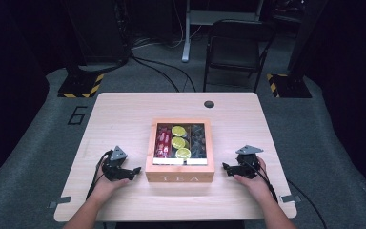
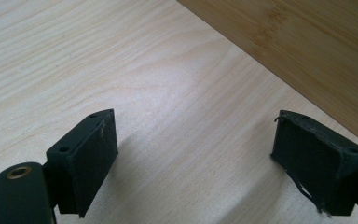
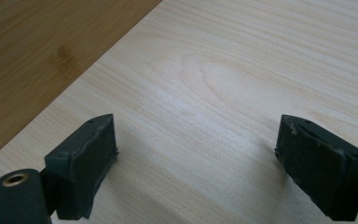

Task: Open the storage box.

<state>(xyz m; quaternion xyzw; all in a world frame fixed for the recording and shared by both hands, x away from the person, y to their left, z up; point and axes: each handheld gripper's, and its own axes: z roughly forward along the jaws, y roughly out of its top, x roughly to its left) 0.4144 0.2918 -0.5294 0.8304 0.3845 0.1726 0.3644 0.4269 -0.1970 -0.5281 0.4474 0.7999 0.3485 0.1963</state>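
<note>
Tea box (image 1: 180, 177) of warm wood, lettered TEA on its front wall, sits near the middle of the table (image 1: 124, 114), a little closer to the near edge than to the far one, and we have a gripper resting on either side of it. Through its clear lid we see red packets (image 1: 162, 142) in the left compartment, yellow round packets (image 1: 178, 142) in the middle one and dark packets (image 1: 198, 140) in the right one. Our left gripper (image 1: 134, 171) lies on the tabletop just beside the box's left wall, its jaws pointing toward the box and spread wide with only bare wood between them; in the left gripper view the darker side of the box (image 2: 307, 51) runs across the upper right corner, apart from the jaw tips. Our right gripper (image 1: 226, 168) lies near the box's right wall, likewise pointed inward, jaws wide apart and holding nothing; in the right gripper view the box's side (image 3: 37, 56) crosses the upper left corner, again clear of the pads. Each hand, left (image 1: 106, 186) and right (image 1: 255, 180), comes in over the near edge of the table. A small dark hole (image 1: 209, 104) shows near the table's far edge.
</note>
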